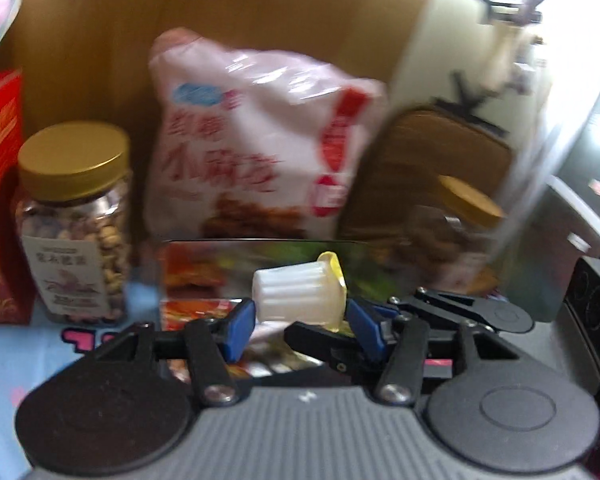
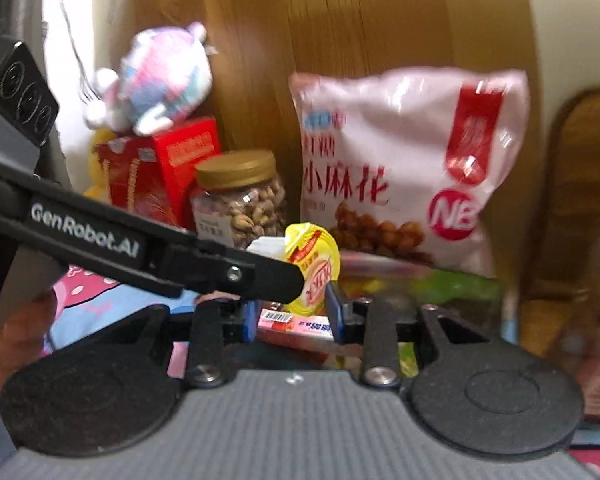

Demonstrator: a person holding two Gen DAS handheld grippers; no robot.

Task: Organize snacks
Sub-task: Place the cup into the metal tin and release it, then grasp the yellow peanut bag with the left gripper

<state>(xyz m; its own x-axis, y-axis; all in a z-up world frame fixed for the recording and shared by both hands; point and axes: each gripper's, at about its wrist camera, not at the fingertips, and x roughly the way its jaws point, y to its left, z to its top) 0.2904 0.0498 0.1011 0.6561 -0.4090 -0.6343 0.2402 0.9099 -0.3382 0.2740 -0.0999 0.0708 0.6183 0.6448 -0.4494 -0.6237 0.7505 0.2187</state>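
Jelly cup carried between both grippers, snack sorting mid-transfer.
Left wrist view: left gripper (image 1: 300, 322) clamps the jelly cup (image 1: 296, 294) at lower centre, ahead of the pink snack bag (image 1: 260, 136) and nut jar (image 1: 74, 220). Right wrist view: right gripper (image 2: 294, 312) pinches the same cup's yellow lid edge; next move probably needs one gripper to let go.

Motion-blurred fisheye views, blown-out window glare at upper corners.

Left gripper (image 2: 288, 280) holding jelly cup (image 2: 312, 268), snack bag (image 2: 400, 160), nut jar (image 2: 240, 196) behind
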